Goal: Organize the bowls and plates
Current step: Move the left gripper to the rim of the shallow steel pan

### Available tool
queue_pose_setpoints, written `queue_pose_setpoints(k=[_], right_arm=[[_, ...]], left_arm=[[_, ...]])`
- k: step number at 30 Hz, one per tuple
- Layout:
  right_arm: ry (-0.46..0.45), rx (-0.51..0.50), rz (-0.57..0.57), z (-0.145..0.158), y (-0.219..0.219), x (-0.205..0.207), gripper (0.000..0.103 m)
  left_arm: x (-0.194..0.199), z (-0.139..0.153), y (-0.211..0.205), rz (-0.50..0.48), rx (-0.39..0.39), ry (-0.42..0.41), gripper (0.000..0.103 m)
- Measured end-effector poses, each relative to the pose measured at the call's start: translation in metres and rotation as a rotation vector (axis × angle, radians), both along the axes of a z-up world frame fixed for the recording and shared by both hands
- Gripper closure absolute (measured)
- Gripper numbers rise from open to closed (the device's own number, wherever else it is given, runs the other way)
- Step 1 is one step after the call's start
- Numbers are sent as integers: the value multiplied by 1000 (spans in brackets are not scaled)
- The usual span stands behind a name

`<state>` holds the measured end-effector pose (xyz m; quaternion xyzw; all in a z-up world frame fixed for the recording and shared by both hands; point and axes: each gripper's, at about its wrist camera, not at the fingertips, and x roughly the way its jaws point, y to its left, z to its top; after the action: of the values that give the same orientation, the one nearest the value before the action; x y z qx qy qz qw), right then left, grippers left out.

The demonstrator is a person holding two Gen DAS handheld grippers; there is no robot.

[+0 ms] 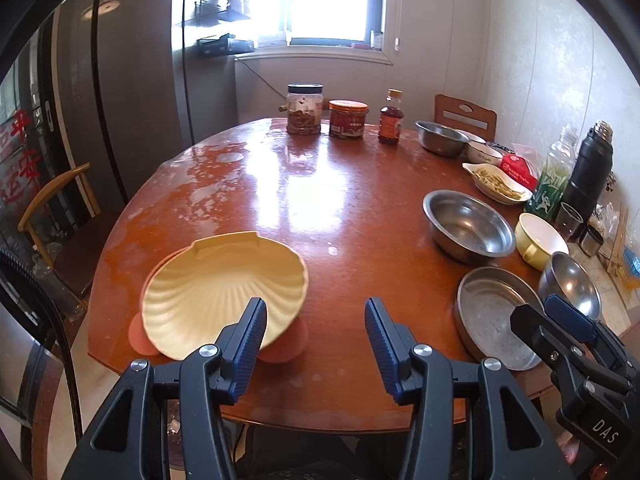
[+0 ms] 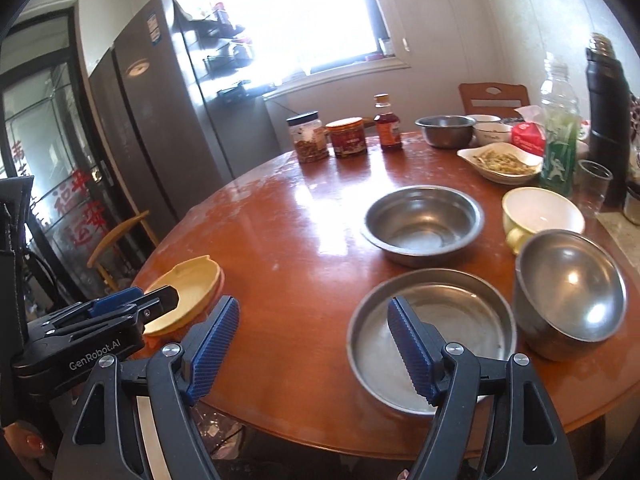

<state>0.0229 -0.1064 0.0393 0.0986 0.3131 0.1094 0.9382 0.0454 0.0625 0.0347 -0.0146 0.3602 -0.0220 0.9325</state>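
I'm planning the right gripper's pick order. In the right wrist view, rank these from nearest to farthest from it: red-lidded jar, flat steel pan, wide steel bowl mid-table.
1. Flat steel pan: nearest, under the right gripper, its right finger over the pan.
2. Wide steel bowl: just beyond the pan, mid-table.
3. Red-lidded jar: farthest, at the table's far edge near the window.

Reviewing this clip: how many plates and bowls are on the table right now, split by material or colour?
Steel bowls: 3, large, near right, far
Steel flat pan: 1
Yellow shell plate: 1
Orange plate under it: 1
Yellow bowl, white inside: 1
White bowls: 2
White dish with food: 1
Total: 10
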Motion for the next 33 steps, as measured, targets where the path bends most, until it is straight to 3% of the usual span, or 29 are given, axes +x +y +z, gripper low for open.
queue_pose_setpoints(k=[16, 33], right_arm=[[46, -6, -127, -19, -60, -30, 25], [111, 21, -155, -49, -84, -16, 25]], left_arm=[[-1, -9, -48, -77, 17, 25, 52], [22, -37, -81, -142, -4, 89, 52]])
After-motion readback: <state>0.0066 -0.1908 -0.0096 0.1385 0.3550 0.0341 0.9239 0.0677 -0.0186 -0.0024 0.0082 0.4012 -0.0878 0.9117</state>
